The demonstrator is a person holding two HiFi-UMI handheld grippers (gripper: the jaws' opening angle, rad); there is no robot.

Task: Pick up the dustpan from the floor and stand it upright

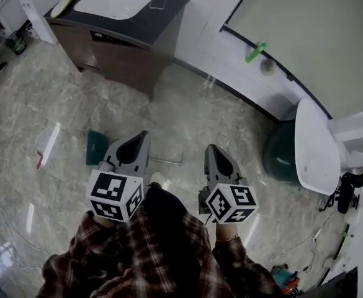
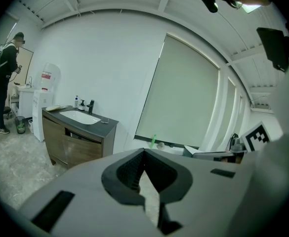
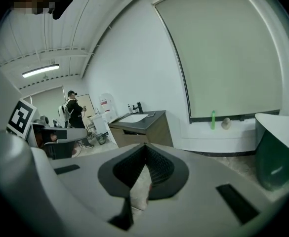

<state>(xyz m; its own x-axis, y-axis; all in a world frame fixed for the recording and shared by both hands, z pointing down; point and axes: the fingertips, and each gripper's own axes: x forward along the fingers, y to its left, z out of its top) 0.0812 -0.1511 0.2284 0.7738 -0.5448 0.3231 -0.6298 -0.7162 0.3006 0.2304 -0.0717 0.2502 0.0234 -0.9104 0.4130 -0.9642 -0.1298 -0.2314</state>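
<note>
— Where was the dustpan?

— It lay flat on the floor, not upright, in the open part in front of the brown cabinet. My left gripper was held above it and hid a part of the green pan. Its thin metal handle ran to the right, between my two grippers.

— And your fingers?

— On both sides they were pressed together and pinched nothing. In the left gripper view the two tips met, with only floor behind them. The right gripper looked the same in its own view.

— What stood around you?

— The cabinet with a white sink was at the far left edge of the floor. Along the wall a green bottle stood on the ledge under the blind. At the right edge was a white fixture on a dark green base, well apart from the dustpan. A small red mark lay on the floor to the left. A person stood far off, beyond the cabinet.

— Was something in the way?

— Nothing lay between my grippers and the dustpan.
</note>
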